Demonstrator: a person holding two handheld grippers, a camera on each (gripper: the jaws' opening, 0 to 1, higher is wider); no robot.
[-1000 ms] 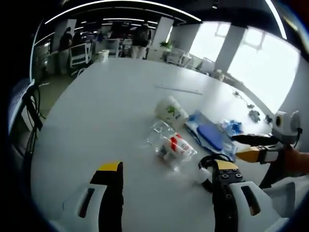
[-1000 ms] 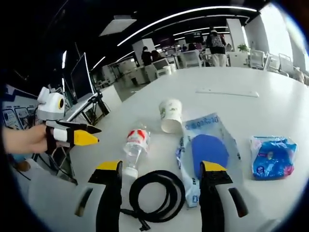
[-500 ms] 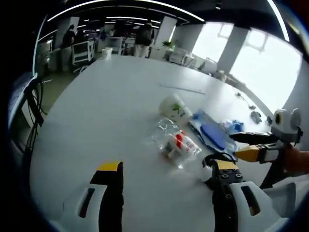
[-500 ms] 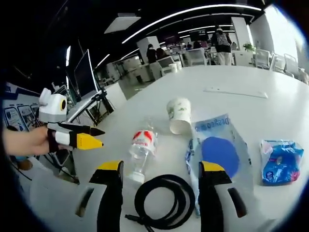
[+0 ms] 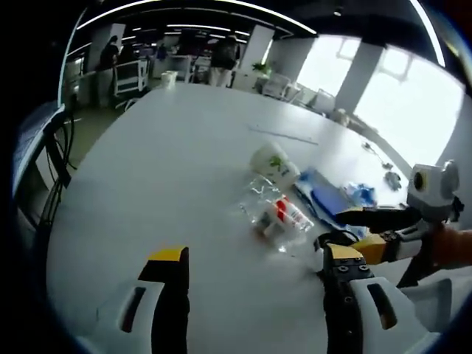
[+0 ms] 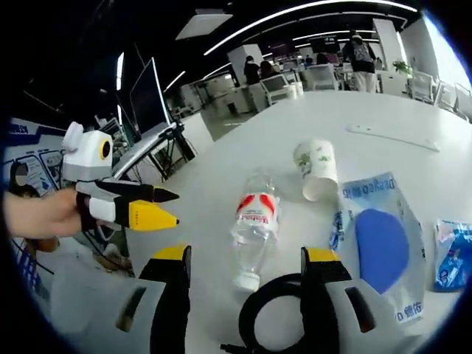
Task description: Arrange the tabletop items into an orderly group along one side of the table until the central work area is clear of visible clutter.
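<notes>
Surface [image 6: 383, 110], white and broad, carries a loose cluster of clutter in the right gripper view: a clear pouch with a blue disc [image 6: 383, 247] lies beside a crumpled blue wrapper [image 6: 456, 254], a coiled black cable [image 6: 276, 317] sits between the right tool's [image 6: 247, 262] released jaws, and an empty plastic bottle [image 6: 254, 225] lies on its side near a tipped paper cup [image 6: 316, 169]. Over the near edge, well apart from the items, the left tool [image 6: 166, 206] hangs with its yellow-tipped jaws spread and grasping nothing.
</notes>
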